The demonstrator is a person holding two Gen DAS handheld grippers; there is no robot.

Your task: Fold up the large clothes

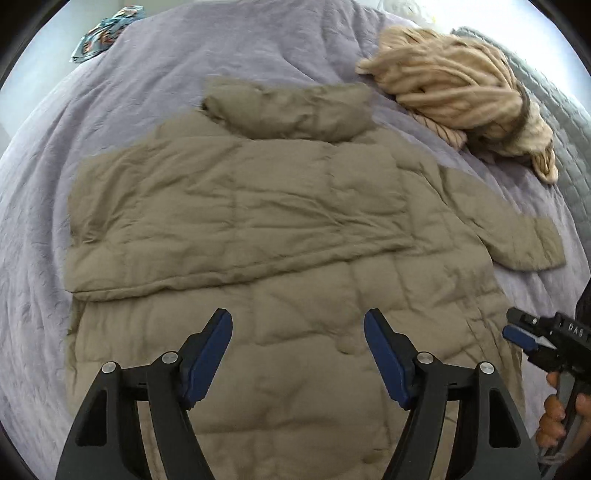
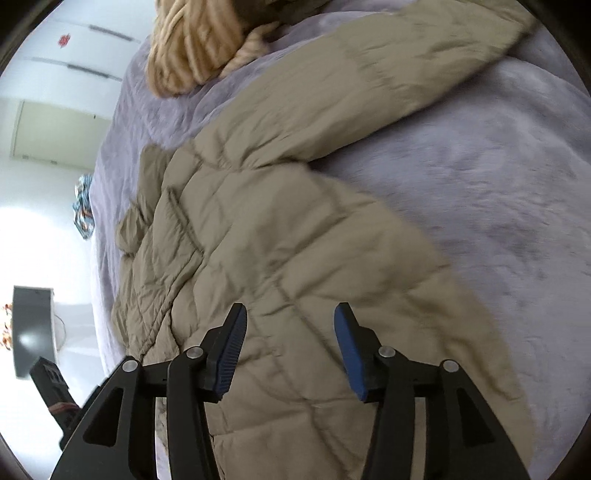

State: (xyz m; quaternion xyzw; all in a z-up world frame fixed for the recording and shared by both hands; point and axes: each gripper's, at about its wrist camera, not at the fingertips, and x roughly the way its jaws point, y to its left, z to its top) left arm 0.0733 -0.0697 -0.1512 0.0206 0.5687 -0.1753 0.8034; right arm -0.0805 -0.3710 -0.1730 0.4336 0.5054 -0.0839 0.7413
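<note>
A large tan quilted jacket (image 1: 258, 229) lies flat on the lavender bed cover (image 1: 155, 66), hood at the far end. Its left sleeve is folded across the body; its right sleeve (image 1: 517, 236) stretches out to the right. My left gripper (image 1: 297, 325) is open and empty above the jacket's lower half. My right gripper (image 2: 290, 319) is open and empty over the jacket's (image 2: 280, 258) right side; it also shows in the left wrist view (image 1: 517, 328) at the jacket's right edge, held by a hand.
A cream chunky-knit garment (image 1: 461, 92) lies bunched at the bed's far right, near the jacket's hood. A patterned blue cloth (image 1: 99, 33) sits at the far left edge. A white wardrobe (image 2: 74, 55) and dark stand (image 2: 31, 328) stand beyond the bed.
</note>
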